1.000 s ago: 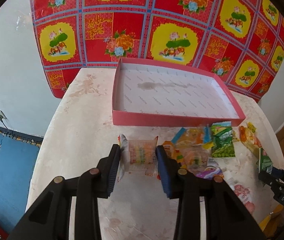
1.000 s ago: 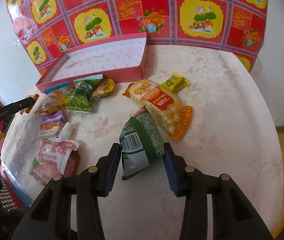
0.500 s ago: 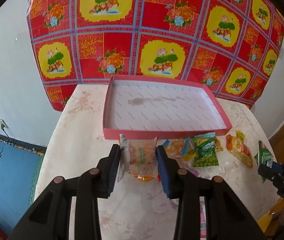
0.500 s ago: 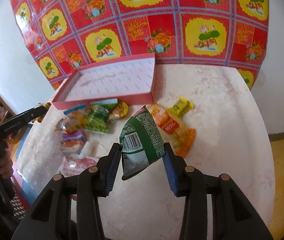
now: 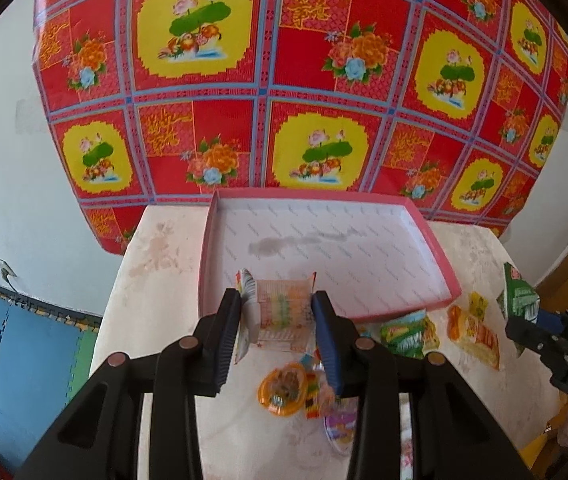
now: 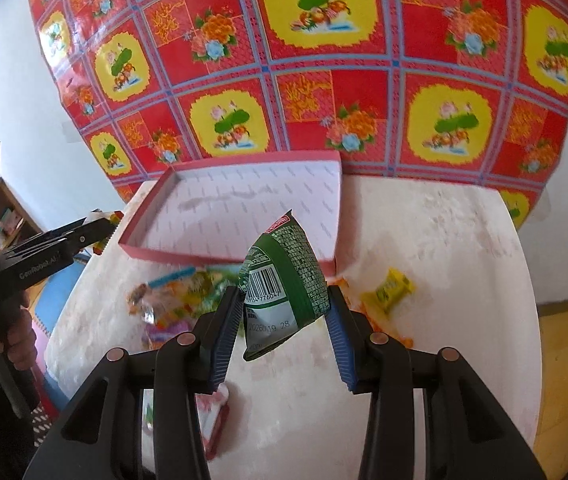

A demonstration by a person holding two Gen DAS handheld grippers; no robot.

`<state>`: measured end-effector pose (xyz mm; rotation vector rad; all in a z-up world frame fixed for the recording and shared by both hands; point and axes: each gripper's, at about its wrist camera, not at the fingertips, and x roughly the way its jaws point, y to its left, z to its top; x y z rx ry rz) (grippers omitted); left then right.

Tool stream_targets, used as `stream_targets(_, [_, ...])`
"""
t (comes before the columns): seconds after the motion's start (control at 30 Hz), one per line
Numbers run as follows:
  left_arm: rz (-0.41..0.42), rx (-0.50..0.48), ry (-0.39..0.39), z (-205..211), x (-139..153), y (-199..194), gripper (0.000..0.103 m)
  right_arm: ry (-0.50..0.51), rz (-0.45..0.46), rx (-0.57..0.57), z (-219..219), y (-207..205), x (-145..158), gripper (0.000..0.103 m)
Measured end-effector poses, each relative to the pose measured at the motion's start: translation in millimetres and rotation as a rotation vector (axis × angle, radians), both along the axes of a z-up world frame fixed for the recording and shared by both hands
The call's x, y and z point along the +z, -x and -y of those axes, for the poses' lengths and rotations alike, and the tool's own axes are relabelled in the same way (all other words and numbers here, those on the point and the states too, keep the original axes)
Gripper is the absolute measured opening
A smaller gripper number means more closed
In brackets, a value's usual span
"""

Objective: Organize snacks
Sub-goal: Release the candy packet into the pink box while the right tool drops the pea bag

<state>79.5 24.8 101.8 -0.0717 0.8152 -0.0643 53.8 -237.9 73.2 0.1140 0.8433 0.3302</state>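
a pale marbled table (image 5: 152, 280) stands against a white wall hung with a red and yellow flowered cloth (image 5: 284, 80). nearest the lens in the left wrist view, the left gripper (image 5: 280, 320) is clamped narrowly on a clear packet of striped sweets (image 5: 282, 310), low in the centre of the frame. in the right wrist view the right gripper (image 6: 285, 316) pinches a green snack bag (image 6: 284, 280) by its lower half, at centre frame. both packets have risen off the table over the last second, and the loose snacks now lie lower and smaller beneath them: a round orange pack (image 5: 284, 390) at lower centre, a green pea bag (image 5: 407, 334) and an orange bag (image 5: 473, 334) to the right. beyond them, mid-frame, the shallow pink tray (image 5: 431, 240) holds nothing yet; the clear packet now appears against its near edge. both pickups look done, and carrying each packet over the tray seems to be the step under way.
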Motion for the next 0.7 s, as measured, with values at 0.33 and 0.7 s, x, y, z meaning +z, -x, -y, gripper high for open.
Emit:
stream_targets(0.33, [-0.013, 0.009, 0.0, -0.1, 0.4, -32.0, 0.039, -0.018, -0.008, 0.008, -15.9, -34.2, 7.5, 0.044])
stream_targets(0.7, [-0.019, 0.016, -0.023, 5.1, 0.9, -69.9, 0.039, -0.022, -0.038, 0.001, -26.6, -78.8, 8.3, 0.043])
